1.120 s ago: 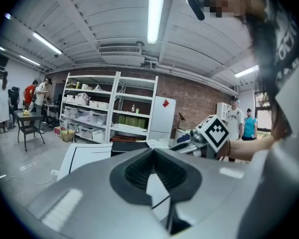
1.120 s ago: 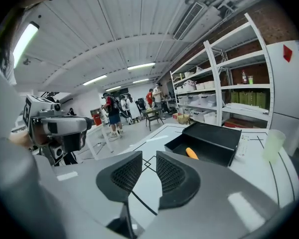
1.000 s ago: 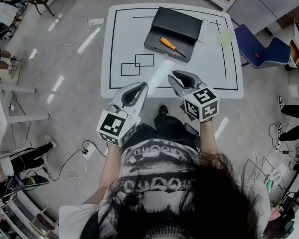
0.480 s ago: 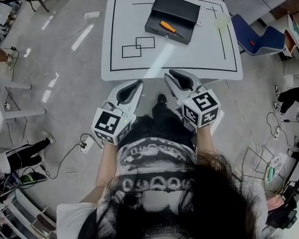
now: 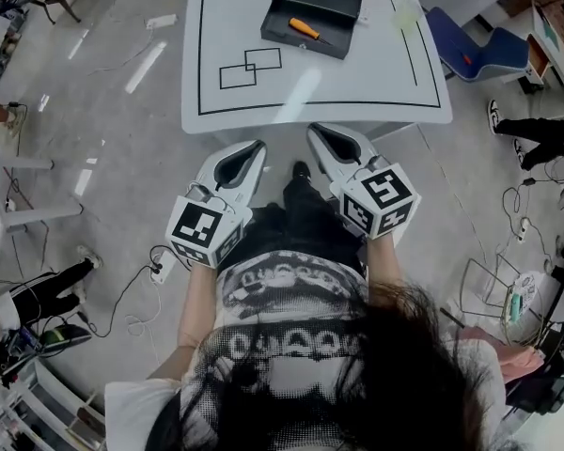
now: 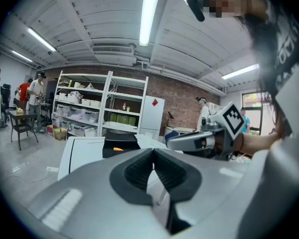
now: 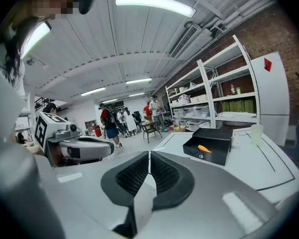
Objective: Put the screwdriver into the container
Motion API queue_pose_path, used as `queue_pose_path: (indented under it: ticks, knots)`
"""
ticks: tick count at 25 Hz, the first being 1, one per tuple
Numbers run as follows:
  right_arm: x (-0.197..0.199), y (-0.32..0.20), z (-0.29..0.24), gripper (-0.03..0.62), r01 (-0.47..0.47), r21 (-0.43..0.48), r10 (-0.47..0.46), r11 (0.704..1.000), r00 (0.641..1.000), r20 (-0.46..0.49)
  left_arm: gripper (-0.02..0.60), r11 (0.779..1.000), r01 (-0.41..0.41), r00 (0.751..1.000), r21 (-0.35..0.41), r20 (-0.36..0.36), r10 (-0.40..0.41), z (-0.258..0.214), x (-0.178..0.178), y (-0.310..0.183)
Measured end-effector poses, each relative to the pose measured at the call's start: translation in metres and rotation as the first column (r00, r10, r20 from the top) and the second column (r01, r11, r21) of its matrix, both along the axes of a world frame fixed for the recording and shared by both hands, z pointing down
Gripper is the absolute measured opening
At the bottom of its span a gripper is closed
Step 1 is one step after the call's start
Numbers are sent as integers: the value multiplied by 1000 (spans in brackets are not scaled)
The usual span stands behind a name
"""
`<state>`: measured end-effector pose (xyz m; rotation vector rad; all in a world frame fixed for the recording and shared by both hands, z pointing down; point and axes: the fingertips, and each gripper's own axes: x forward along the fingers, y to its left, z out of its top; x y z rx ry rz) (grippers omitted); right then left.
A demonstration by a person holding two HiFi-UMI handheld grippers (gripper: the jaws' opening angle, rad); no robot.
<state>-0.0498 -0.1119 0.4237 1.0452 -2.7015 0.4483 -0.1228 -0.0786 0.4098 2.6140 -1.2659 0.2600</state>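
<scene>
Your screwdriver (image 5: 304, 28) already lies inside the black container (image 5: 301, 45), orange handle toward 10 o'clock and shaft toward 4 o'clock. The container sits at the 12 o'clock edge of the white worktop (image 5: 357, 83), a little toward 11. You hold both tongs off the worktop, just past its 6 o'clock edge and well apart from the container. Your left tongs (image 5: 254, 146) point toward 1 o'clock from the 7 o'clock side; their own view shows the ribbed pads (image 6: 137, 171) meeting at the tips, with nothing between them. Your right tongs (image 5: 315, 130) sit at 6 o'clock, pointing toward 11. Their jaws are closing, the pads (image 7: 162, 172) drawn together at the tips, and nothing lies between them either. The two tongs stand side by side, near each other but not touching. Two overlapping outlined boxes (image 5: 249, 67) are drawn on the worktop at its 9 o'clock side, and a blue chair (image 5: 479, 50) stands on the floor at 3 o'clock.
</scene>
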Motion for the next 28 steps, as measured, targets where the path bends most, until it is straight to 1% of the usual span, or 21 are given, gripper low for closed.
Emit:
queue_pose_path:
  ticks: [3, 13, 28]
  knots:
    - [4, 9, -1, -2, -6, 16, 6, 1000, 1000, 1, 0, 1000, -15, 1000, 5, 3, 15, 1, 6, 7]
    - [4, 31, -7, -3, 12, 54, -11, 998, 1000, -26, 0, 998, -52, 999, 29, 10, 52, -6, 16, 26]
    - [4, 42, -12, -3, 27, 69, -25, 997, 999, -27, 0, 996, -68, 998, 53, 22, 67, -11, 20, 37]
